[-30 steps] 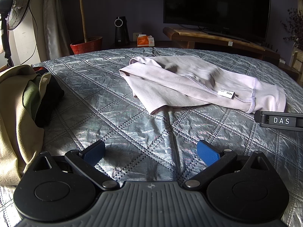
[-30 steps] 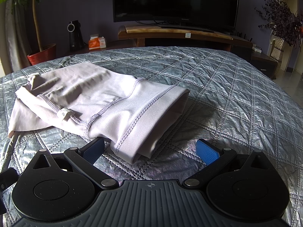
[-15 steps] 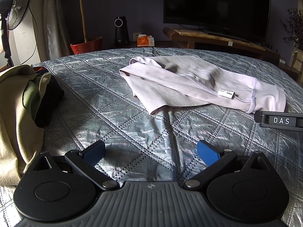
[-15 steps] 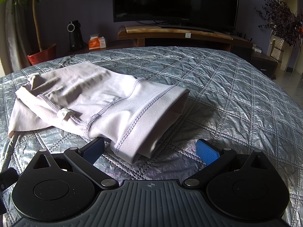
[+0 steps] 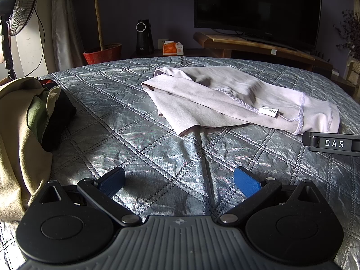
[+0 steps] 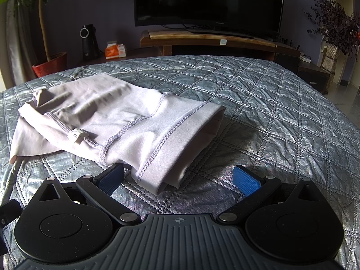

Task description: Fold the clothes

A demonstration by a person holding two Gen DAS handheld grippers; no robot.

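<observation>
The left gripper (image 5: 179, 181) has its jaws apart over bare quilt (image 5: 139, 121), well short of the pale garment (image 5: 225, 99) lying ahead; only this view shows the pile of clothes (image 5: 22, 135) at the left and the fan (image 5: 20, 11). The right gripper (image 6: 178, 180) is also spread wide, its left pad (image 6: 112, 177) just beside the garment's (image 6: 135, 126) hemmed end, which reaches between the fingers. Its view alone shows the dried flowers (image 6: 337, 22).
</observation>
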